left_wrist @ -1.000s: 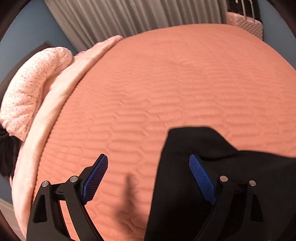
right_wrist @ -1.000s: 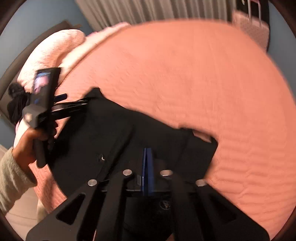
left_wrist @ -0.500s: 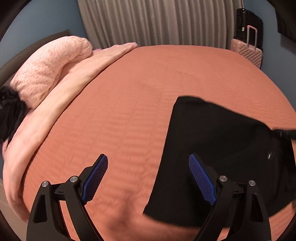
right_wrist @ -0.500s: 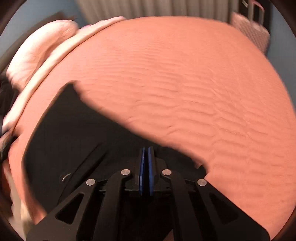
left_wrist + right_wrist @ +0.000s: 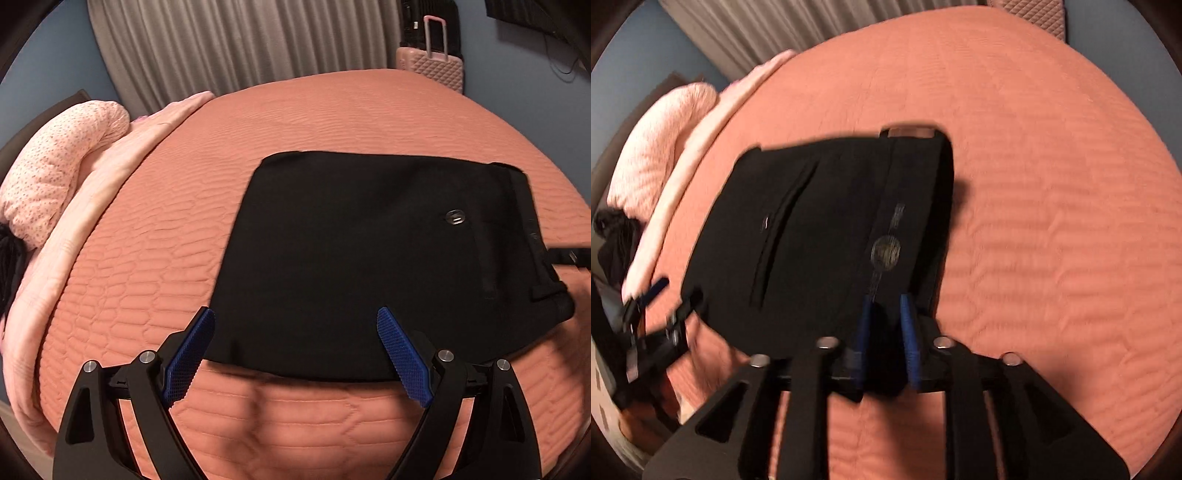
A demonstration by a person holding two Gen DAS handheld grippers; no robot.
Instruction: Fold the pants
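Black folded fabric pants lie flat on the salmon quilted bedspread, close to its near edge. Left gripper hovers over the near hem, jaws spread wide, holding nothing. Right gripper has just been opening; its blue pads straddle the waistband edge, apparently without pressing it

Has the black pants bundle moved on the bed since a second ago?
Yes. In the left wrist view the pants now lie folded and wholly in view, farther from the picture's edge toward the orange bedspread, though the camera moved too.
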